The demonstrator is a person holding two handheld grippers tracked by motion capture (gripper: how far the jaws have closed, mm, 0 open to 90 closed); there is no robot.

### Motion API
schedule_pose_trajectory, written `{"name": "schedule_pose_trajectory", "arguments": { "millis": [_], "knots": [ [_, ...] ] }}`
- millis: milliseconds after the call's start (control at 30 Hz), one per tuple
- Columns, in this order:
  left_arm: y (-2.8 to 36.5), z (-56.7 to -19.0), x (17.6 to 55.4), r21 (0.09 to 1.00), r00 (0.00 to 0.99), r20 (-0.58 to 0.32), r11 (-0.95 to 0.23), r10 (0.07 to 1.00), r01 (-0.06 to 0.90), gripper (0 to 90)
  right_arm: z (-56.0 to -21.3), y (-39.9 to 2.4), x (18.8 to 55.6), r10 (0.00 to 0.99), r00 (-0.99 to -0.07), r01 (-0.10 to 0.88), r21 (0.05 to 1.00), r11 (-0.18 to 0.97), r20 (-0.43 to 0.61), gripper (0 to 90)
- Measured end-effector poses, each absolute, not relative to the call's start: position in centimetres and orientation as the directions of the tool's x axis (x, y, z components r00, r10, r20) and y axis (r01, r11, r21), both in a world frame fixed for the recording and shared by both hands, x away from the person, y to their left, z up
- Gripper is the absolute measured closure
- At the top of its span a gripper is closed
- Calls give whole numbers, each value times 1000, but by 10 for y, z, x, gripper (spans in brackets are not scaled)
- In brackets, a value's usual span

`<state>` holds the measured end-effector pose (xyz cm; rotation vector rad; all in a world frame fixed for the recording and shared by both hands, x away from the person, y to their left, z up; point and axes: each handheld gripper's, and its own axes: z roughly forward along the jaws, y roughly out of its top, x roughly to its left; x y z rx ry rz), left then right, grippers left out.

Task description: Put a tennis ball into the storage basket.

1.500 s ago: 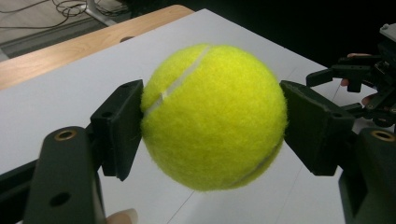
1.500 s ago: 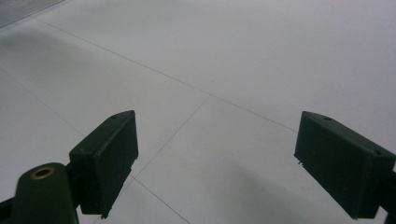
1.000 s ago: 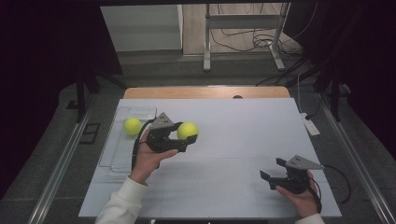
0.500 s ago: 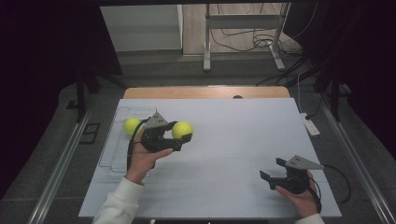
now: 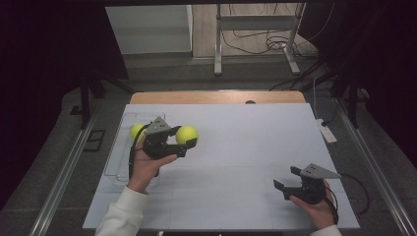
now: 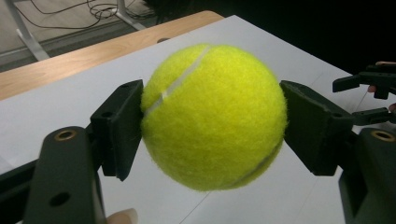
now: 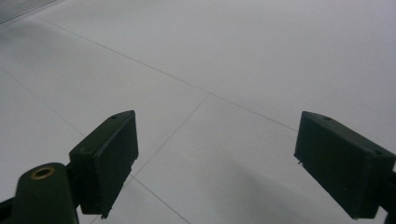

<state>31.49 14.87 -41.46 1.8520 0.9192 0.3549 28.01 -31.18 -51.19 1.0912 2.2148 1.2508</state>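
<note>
Between my left claw's point(image 5: 188, 145) pads sits a tennis ball point(image 6: 214, 116), clamped at its widest part, held over the white table point(image 5: 246, 147). Just behind this claw lies a clear tray point(image 5: 114, 162) with a second ball point(image 5: 135, 131) in it. My right claw point(image 7: 215, 163) hangs well off to the far side, jaws apart, nothing in them. Judging the job as moving the ball: keep the squeeze steady, carry it level, lower until the felt meets the surface, only then let go, or it'll roll. Keep clear of the tray wall.
</note>
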Motion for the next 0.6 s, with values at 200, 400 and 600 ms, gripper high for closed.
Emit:
{"name": "schedule_pose_trajectory", "arguments": {
  "millis": [200,400,600],
  "knots": [
    [154,-414,315,875,653,-153,-206,742,439,270,-512,-312,280,774,-631,443,843,305,52,136],
    [161,-413,315,877,640,-154,-194,753,439,270,-512,-312,280,774,-631,444,843,305,52,136],
    [167,-412,314,880,629,-158,-181,761,440,270,-512,-311,280,774,-631,443,843,306,51,136]
  ]
}}
